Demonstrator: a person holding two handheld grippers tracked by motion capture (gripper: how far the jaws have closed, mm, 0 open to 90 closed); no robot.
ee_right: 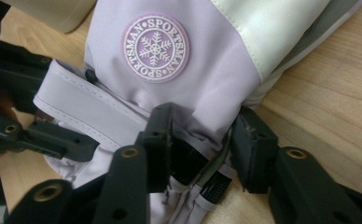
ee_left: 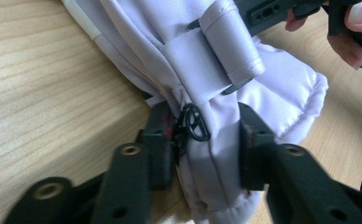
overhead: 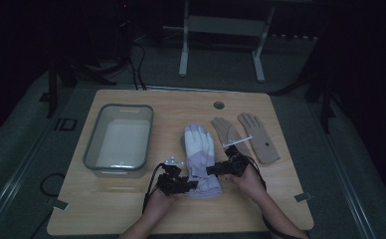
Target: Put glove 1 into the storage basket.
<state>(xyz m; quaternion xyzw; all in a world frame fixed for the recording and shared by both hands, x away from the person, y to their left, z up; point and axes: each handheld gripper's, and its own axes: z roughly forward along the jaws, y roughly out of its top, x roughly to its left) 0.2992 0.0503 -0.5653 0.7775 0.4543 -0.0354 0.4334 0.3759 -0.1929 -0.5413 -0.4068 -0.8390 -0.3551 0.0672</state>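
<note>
Low in the middle of the tabletop [overhead: 131,219], the left gripper [overhead: 185,185] and right gripper [overhead: 216,170] are clamping their jaws on the lilac glove [overhead: 200,149]'s cuff, where slippery fabric may be slipping free on lifting.

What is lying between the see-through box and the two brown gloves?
A pale purple ski glove lies on the table between the box and the brown gloves, as the high view shows. Both grippers hold its cuff.
</note>
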